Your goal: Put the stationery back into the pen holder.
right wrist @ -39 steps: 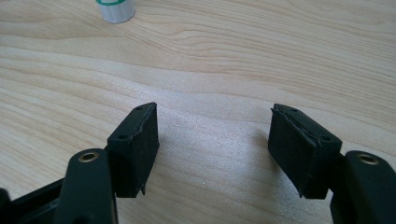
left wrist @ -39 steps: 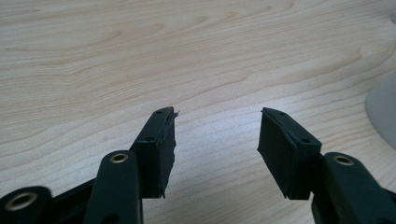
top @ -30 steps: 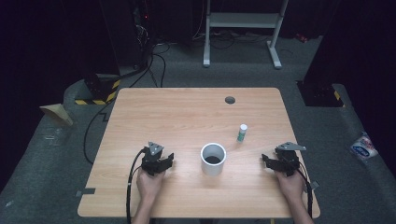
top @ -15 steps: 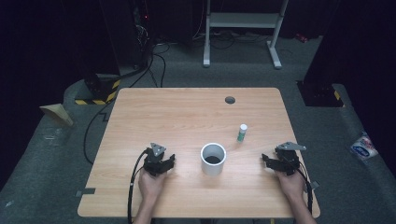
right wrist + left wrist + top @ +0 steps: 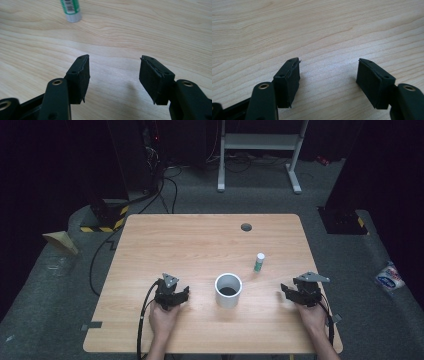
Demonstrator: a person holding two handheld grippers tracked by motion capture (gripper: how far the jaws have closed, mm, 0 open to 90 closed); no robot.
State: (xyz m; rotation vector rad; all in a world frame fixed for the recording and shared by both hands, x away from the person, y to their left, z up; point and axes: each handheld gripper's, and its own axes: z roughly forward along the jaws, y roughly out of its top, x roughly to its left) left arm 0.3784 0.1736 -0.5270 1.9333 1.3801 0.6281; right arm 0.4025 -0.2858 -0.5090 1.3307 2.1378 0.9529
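A white cup (image 5: 228, 290) stands upright on the wooden table (image 5: 200, 245), near its front middle. A small green-and-white bottle (image 5: 259, 262) stands just behind and right of the cup; its lower part (image 5: 70, 10) appears at the top of the right gripper view. My left gripper (image 5: 183, 292) rests on the table left of the cup, open, with bare wood between its jaws (image 5: 328, 75). My right gripper (image 5: 286, 290) rests right of the cup, open as well, nothing held (image 5: 113, 75).
A dark round hole (image 5: 246, 227) sits near the table's far edge. Cables trail from both grippers toward the front edge. Beyond the table are a white metal stand (image 5: 260, 150), floor cables (image 5: 165, 180) and a yellow-black striped block (image 5: 107, 215).
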